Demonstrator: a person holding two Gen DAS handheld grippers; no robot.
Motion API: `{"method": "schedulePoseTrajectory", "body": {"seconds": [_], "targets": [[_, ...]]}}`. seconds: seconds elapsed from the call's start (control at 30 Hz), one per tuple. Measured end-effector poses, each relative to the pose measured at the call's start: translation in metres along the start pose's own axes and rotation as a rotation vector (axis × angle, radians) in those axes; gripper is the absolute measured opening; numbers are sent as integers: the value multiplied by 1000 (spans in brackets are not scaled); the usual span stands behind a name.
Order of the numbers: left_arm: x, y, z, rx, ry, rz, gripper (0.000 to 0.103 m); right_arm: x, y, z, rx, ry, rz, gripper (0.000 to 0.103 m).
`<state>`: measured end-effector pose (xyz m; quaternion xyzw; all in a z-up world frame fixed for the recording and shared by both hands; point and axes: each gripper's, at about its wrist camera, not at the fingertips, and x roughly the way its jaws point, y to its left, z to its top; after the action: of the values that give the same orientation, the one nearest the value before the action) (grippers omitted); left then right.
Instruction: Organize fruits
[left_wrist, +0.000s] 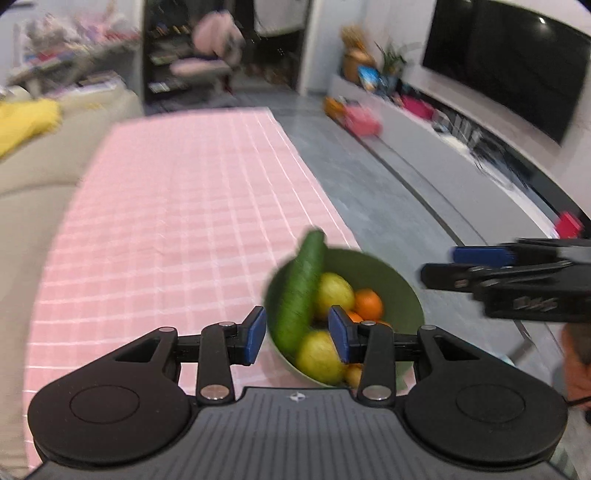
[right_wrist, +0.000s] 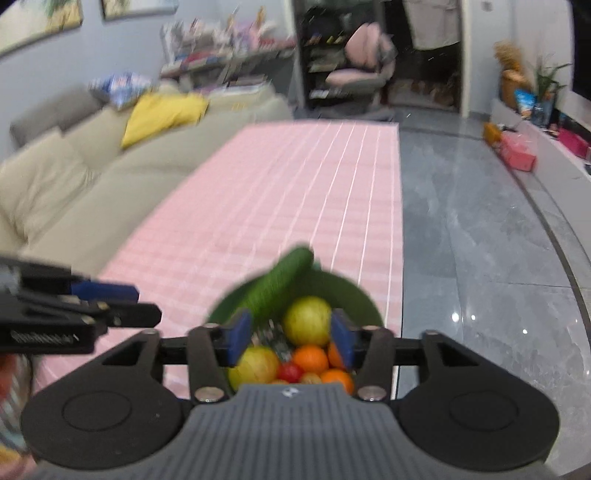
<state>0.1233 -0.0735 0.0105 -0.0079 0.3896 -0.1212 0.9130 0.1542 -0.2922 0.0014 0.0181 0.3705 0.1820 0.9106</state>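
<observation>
A green bowl (left_wrist: 399, 291) (right_wrist: 354, 295) stands near the right edge of the pink checked tablecloth (left_wrist: 177, 206) (right_wrist: 288, 192). In it lie a long cucumber (left_wrist: 301, 291) (right_wrist: 280, 282) leaning on the far rim, yellow-green round fruits (left_wrist: 334, 293) (right_wrist: 307, 319), oranges (left_wrist: 367, 304) (right_wrist: 310, 358) and a small red fruit (right_wrist: 290, 372). My left gripper (left_wrist: 297, 334) hovers above the bowl's near-left side, open, nothing between its blue pads. My right gripper (right_wrist: 291, 341) hangs over the bowl, open and empty. Each gripper shows in the other's view, the right gripper (left_wrist: 443, 266) and the left gripper (right_wrist: 144, 302), both side-on.
A beige sofa (right_wrist: 74, 184) with a yellow cushion (right_wrist: 162, 114) runs along the table's left. Grey tiled floor (right_wrist: 480, 240) lies to the right, with a low TV bench (left_wrist: 461, 155), a black screen (left_wrist: 509, 62) and boxes (right_wrist: 517, 151).
</observation>
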Motion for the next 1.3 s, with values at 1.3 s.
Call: {"method": "schedulePoseTrajectory", "body": {"seconds": [1.3], "targets": [[-33,-4,-105,-26,32,231,91,-47,87,-105,-38,-59,-175,89]]}}
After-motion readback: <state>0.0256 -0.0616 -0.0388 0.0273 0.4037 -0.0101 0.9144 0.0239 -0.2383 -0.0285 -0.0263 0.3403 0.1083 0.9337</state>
